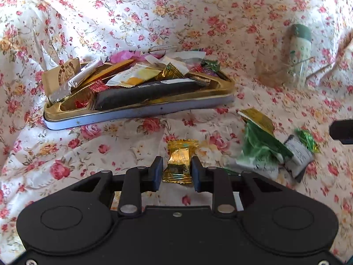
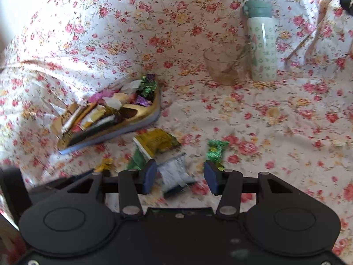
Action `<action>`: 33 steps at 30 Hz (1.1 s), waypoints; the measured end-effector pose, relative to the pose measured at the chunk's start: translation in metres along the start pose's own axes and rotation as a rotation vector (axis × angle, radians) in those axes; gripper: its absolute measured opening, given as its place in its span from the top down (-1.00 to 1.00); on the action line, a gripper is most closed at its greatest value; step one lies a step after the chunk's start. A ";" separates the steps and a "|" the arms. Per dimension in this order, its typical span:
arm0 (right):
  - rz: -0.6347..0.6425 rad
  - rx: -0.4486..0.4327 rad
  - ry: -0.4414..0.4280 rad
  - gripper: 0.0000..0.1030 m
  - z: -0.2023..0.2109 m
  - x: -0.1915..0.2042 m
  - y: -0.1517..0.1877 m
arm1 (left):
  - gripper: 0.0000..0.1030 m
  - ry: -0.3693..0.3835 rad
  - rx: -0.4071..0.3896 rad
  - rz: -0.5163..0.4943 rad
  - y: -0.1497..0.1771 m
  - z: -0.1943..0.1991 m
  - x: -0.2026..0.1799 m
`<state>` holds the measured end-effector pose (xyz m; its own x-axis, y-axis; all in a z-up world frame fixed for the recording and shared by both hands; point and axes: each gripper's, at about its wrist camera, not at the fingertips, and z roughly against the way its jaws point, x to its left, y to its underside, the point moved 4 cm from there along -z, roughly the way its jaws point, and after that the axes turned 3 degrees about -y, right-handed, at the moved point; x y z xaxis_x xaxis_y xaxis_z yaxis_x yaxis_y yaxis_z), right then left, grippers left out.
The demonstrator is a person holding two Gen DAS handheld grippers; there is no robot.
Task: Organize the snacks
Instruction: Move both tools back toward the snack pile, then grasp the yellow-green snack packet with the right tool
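Now, floral cloth [image 1: 132, 22]: covers the worktop, filling both views.
Tin tray [image 1: 141, 112]: left of centre, heaped with mixed wrapped snacks.
Glass cup [image 2: 225, 66]: upper right, just beside bottle [image 2: 262, 44].
Left tool [image 1: 176, 170]: nearly closed, gripping gold candy [image 1: 179, 159], lower centre.
Right tool [image 2: 179, 176]: half open, silver packet [image 2: 174, 172] lying loose between its jaws.
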<state>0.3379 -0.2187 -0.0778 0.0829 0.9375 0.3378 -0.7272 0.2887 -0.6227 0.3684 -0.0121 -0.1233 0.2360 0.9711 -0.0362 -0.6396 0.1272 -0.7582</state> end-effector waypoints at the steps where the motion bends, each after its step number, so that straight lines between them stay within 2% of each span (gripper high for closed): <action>1: -0.006 0.006 -0.007 0.01 -0.003 0.003 -0.004 | 0.30 0.002 -0.009 0.005 0.000 0.000 0.000; 6: -0.042 0.044 -0.035 0.00 -0.028 0.020 -0.025 | 0.28 0.024 -0.040 0.030 0.002 -0.001 0.004; 11: -0.192 0.120 -0.041 0.00 -0.063 0.024 -0.043 | 0.26 0.026 -0.054 0.041 0.003 -0.002 0.005; 15: -0.316 0.196 -0.031 -0.04 -0.092 0.023 -0.046 | 0.26 -0.005 -0.063 -0.002 0.004 -0.002 -0.001; 20: -0.390 0.239 0.005 -0.04 -0.116 0.028 -0.042 | 0.22 0.028 -0.063 0.052 0.003 -0.001 0.006; 25: -0.337 0.249 0.073 -0.04 -0.135 0.036 -0.040 | 0.21 0.030 -0.064 0.056 0.003 -0.001 0.005; 27: -0.303 0.230 0.097 0.06 -0.138 0.035 -0.040 | 0.20 0.036 -0.064 0.065 0.003 -0.002 0.006; 33: -0.099 0.205 0.192 0.13 -0.135 0.030 -0.046 | 0.19 0.035 -0.065 0.064 0.003 -0.001 0.006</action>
<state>0.4657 -0.1777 -0.1350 0.2736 0.9318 0.2385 -0.8301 0.3540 -0.4308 0.3689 -0.0062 -0.1265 0.2219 0.9691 -0.1077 -0.6060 0.0505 -0.7939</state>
